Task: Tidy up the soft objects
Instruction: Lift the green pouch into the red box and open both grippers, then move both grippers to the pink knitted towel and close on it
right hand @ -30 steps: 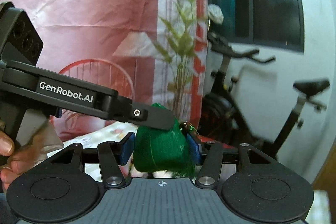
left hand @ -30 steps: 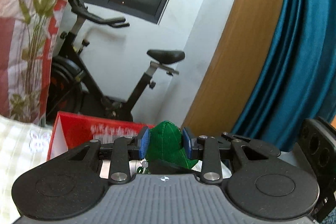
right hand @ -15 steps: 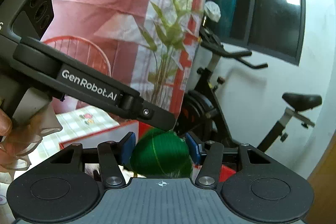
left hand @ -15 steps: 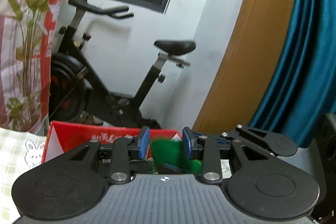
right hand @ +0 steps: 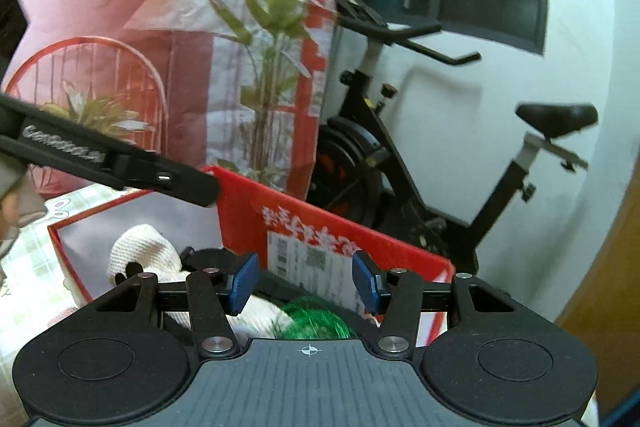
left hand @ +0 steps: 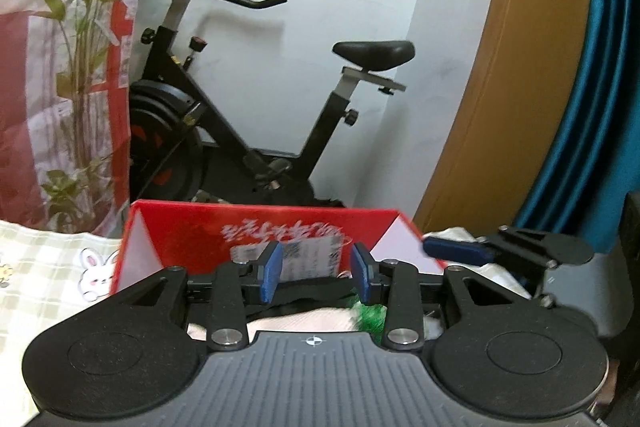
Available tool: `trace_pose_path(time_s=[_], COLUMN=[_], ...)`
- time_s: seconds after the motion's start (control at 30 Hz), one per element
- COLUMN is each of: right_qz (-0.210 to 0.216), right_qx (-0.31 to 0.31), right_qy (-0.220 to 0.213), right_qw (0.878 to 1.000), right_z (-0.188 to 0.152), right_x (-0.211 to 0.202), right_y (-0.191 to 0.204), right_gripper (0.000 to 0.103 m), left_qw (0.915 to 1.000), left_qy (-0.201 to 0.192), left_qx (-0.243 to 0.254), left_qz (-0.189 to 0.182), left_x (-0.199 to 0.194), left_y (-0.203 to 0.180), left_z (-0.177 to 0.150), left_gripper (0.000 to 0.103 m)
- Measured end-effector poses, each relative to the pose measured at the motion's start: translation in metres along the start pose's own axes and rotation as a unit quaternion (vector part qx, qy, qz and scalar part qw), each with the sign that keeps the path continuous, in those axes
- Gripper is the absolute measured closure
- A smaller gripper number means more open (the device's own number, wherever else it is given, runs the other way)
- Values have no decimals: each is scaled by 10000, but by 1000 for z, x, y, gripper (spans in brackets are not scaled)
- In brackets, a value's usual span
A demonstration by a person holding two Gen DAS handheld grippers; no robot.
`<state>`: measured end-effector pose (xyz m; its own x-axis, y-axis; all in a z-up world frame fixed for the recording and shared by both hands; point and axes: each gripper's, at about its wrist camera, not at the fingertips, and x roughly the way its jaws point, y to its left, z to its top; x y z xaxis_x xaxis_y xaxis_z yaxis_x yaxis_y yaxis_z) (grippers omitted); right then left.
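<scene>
Jaws on both grippers stand apart with nothing between them. Left gripper point(left hand: 318, 277) and right gripper point(right hand: 306, 281) both hang over the open red box point(right hand: 240, 203). Green toy point(right hand: 316, 321) lies inside the box, low and just under the right gripper's jaws, touching neither pad.

Step in hand, by my reading: deposit of the green toy in the box is done, and both tools are free.

Next move calls for lifting both grippers clear of the box walls, then finding another soft item outside it. None shows in either view, so a turn toward the surface point(left hand: 44, 267) with the checked cloth is needed first.

View differences:
- Right wrist view shows the box interior: a cream knitted toy point(right hand: 140, 259) beside the green one, plus a dark item behind it that is too hidden to name. It also shows the left gripper's finger crossing above the box's left side.
- Left wrist view hides most of the interior; only a blurred green sliver point(left hand: 370, 317) appears under its right pad. It shows the right gripper's blue pad point(left hand: 454, 251) alongside, to the right.
</scene>
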<state>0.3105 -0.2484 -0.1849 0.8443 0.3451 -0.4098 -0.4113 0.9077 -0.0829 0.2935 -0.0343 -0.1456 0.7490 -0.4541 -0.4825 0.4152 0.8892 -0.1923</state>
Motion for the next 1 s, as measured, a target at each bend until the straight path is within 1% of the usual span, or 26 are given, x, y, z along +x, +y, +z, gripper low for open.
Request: trace_pose_path(time_s=[0.2,0.33,0.37,0.4,0.47,0.5,0.53,0.57,0.6,0.7,0.8,1.0], right_qz=[-106,-217,-250,-286,-369,-408,-451,-489,-501,-498,-512,-738], right_qx=[392,589,641,693,743,758,789,844,902,1110,1306,1653], right_qy=[51,21,5,-19,-79,-100,-136,-193,-239,-218,-112,273], right_qw=[9992,9980,9976,9972,9965,9962,9958,9950,9944,9923,9901,9831], right_z=[-19,-27,-30,-33,-40,-43,-46,-50,-55,-68,-84,-124], right_x=[-15,-31,-36,-41,-53,-58,-64,-70,-76,-88,-93,-90], right_y=[-11,-9,-9,-7,-4,-3,-1,0,1,2,5,17], right_gripper=[54,52,45,35,27,17,12,4,1,1,0,0], left_qw=[9993,9989,9988,9987,9985,9983,9981,9980,9979,9974,9965,9942], left_qy=[119,183,189,197,185,172,165,164,171,275,420,663], left_qx=[271,265,254,240,229,214,191,155,114,-17,-136,-376], left_qz=[224,355,380,401,460,513,558,590,614,672,714,755], left_x=[-20,-37,-42,-48,-60,-66,-70,-74,-78,-84,-82,-67], left_y=[12,22,24,27,31,34,36,40,43,52,58,66], left_z=[-16,-27,-31,-35,-45,-50,-52,-56,-61,-74,-87,-112], left_gripper=[63,62,60,58,49,46,40,37,36,34,34,34])
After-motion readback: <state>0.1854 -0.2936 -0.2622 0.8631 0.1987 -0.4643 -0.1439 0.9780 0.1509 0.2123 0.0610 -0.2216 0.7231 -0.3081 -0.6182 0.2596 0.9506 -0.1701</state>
